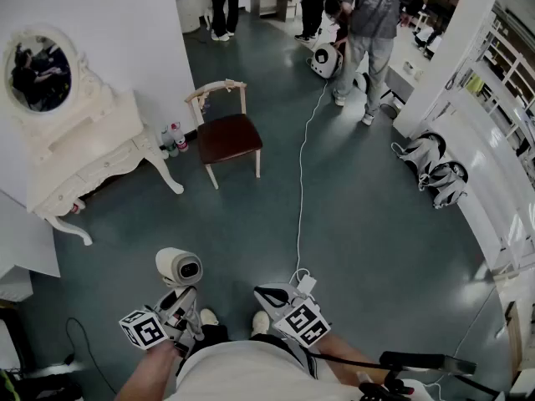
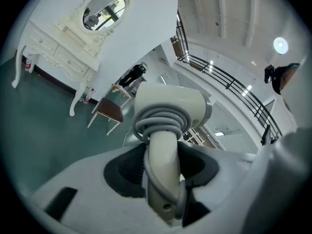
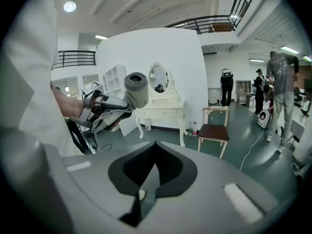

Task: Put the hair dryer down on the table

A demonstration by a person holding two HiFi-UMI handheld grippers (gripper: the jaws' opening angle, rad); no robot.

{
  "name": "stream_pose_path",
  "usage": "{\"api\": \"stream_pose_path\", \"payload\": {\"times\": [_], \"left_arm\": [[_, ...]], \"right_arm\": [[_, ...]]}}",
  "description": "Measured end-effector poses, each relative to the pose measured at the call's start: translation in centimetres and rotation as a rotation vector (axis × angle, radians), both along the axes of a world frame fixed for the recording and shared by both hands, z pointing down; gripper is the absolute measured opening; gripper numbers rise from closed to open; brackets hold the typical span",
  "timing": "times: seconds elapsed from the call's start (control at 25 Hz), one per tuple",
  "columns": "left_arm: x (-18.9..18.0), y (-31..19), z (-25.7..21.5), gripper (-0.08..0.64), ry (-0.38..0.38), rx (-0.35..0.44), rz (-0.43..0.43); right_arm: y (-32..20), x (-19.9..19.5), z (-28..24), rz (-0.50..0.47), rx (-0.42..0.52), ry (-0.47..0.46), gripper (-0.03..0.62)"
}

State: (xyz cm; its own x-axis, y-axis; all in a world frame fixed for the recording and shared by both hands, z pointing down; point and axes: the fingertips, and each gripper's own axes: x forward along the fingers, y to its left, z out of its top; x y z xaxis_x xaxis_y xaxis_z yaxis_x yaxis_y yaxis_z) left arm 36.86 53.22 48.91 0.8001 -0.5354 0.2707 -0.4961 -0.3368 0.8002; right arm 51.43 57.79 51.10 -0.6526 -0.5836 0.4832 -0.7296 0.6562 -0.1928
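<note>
A cream hair dryer [image 1: 179, 267] with a grey cord wound round its handle is held up in the air in front of the person. My left gripper [image 1: 185, 295] is shut on the handle, and the barrel points up and forward. In the left gripper view the handle [image 2: 163, 165] fills the gap between the jaws, with the barrel [image 2: 168, 108] above them. My right gripper [image 1: 272, 295] hangs beside it, shut and empty; its pads [image 3: 170, 167] meet. The white dressing table [image 1: 109, 132] with an oval mirror stands by the wall at the far left, well apart from both grippers.
A wooden chair [image 1: 227, 136] with a brown seat stands right of the dressing table, bottles [image 1: 173, 138] between them. A white cable [image 1: 301, 182] runs along the teal floor. People [image 1: 372, 23] stand at the back. White railings [image 1: 493, 165] line the right.
</note>
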Motion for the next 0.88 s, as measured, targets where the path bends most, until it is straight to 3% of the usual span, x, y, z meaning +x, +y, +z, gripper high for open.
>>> {"api": "stream_pose_path", "payload": {"times": [0.24,0.56,0.68,0.8,0.88], "left_arm": [[-4.0,-2.9,-0.2,0.186,0.020,0.014,-0.081],[-15.2,-6.4,0.0,0.186,-0.034,0.062,-0.248],[-20.7,-7.3,0.5,0.186,-0.043,0.073,-0.290],[-27.4,-8.1,1.6,0.186,-0.065,0.086,-0.334],[-30.9,-8.6,2.3,0.186,-0.084,0.094,-0.356]], "right_arm": [[-3.7,-5.1,0.5,-0.103,0.002,0.039,0.000],[-9.7,-14.2,-0.8,-0.229,0.023,0.076,0.000],[-11.4,-19.9,-0.6,-0.283,0.050,0.088,0.008],[-13.7,-26.8,-0.5,-0.325,0.084,0.084,0.092],[-15.1,-30.3,-0.4,-0.337,0.097,0.078,0.111]]}}
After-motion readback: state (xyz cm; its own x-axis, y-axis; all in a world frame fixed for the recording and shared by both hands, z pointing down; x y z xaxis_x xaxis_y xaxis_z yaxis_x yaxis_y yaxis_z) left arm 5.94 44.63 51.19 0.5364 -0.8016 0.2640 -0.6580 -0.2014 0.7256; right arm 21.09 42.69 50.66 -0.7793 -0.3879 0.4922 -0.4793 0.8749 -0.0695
